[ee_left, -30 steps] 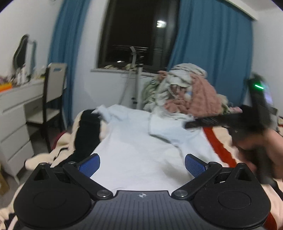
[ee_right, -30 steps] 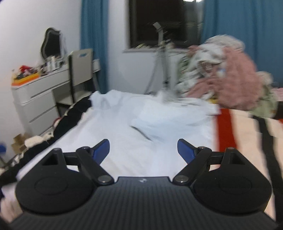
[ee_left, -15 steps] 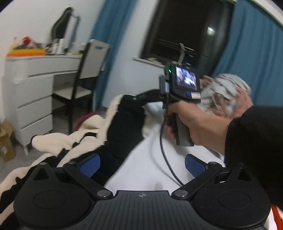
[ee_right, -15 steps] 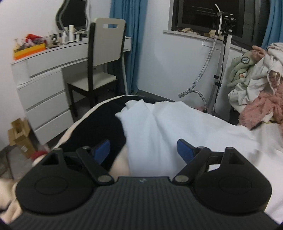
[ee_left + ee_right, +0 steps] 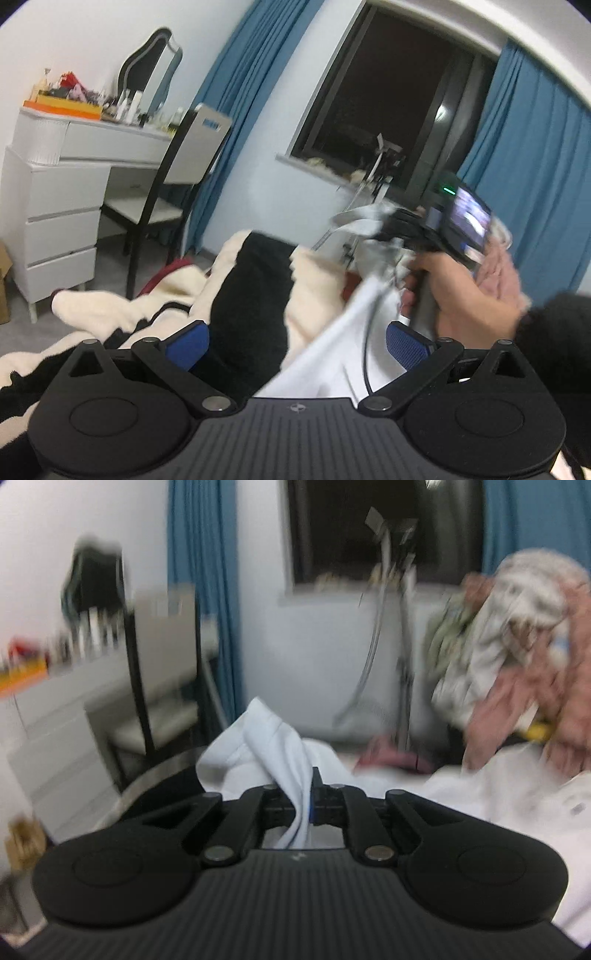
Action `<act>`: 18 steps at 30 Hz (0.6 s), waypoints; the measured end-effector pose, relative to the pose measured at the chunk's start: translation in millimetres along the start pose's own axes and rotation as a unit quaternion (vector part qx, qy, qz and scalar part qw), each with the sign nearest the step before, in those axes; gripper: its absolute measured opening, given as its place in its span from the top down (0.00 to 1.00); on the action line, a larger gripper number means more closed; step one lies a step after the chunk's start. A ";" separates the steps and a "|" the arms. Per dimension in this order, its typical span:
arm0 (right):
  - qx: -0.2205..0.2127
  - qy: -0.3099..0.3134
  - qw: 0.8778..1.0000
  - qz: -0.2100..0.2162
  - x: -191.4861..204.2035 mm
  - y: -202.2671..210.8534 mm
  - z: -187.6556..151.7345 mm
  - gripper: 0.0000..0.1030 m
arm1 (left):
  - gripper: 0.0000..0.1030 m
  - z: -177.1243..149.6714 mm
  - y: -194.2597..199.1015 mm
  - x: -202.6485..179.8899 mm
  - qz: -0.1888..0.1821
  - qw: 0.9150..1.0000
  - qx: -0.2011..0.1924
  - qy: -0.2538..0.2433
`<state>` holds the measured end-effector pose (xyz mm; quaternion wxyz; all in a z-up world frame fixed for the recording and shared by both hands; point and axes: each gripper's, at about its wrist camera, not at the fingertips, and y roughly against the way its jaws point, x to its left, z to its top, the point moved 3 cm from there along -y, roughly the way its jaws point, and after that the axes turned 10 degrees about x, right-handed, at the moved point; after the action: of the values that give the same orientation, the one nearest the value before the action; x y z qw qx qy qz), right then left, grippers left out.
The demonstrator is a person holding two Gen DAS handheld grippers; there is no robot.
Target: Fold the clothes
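A pale blue-white garment (image 5: 332, 354) lies on the bed and runs up from between my left gripper's open blue pads toward the right hand. My left gripper (image 5: 297, 343) is open, low over the garment's edge and the black patch of blanket. My right gripper (image 5: 308, 797) has its jaws closing tight on a bunched fold of the garment (image 5: 269, 738), pads pressing it, with cloth sticking up in front. The left wrist view shows a hand (image 5: 465, 295) holding that right gripper (image 5: 373, 225) raised, cloth trailing from its tips.
A cream and black fleece blanket (image 5: 243, 295) covers the bed's left side. A white dresser (image 5: 62, 206) and a chair (image 5: 177, 184) stand at the left. A heap of clothes (image 5: 517, 646) sits at the right, and a steamer stand (image 5: 391, 627) by the dark window.
My right gripper went from open above the garment's corner to shut on it, and the cloth is now lifted. The hand holding it shifted right in the left wrist view, which has rolled.
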<state>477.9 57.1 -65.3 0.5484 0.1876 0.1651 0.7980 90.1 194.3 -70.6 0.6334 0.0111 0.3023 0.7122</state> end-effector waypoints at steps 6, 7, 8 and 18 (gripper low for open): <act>-0.083 -0.075 0.991 -0.073 -94.9 83.0 4.5 0.93 | 0.00 -6.7 24.5 -19.4 -0.021 1.000 -0.001 -0.009; -0.082 -0.093 0.988 -0.088 -115.1 89.8 0.2 0.93 | 0.00 -9.7 25.2 -23.7 -0.026 1.000 0.005 -0.014; -0.079 -0.111 0.985 -0.103 -135.9 95.4 -5.0 0.93 | 0.00 -12.6 25.8 -28.0 -0.031 0.999 0.010 -0.018; 0.029 -0.195 0.968 -0.156 -256.6 62.6 -89.0 0.90 | 0.00 -34.2 -7.8 -62.5 -0.037 0.995 0.043 -0.086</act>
<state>468.4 -210.0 -144.1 0.6819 0.3272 0.1048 0.6458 95.8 123.5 -79.1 0.6819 0.0888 0.2772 0.6710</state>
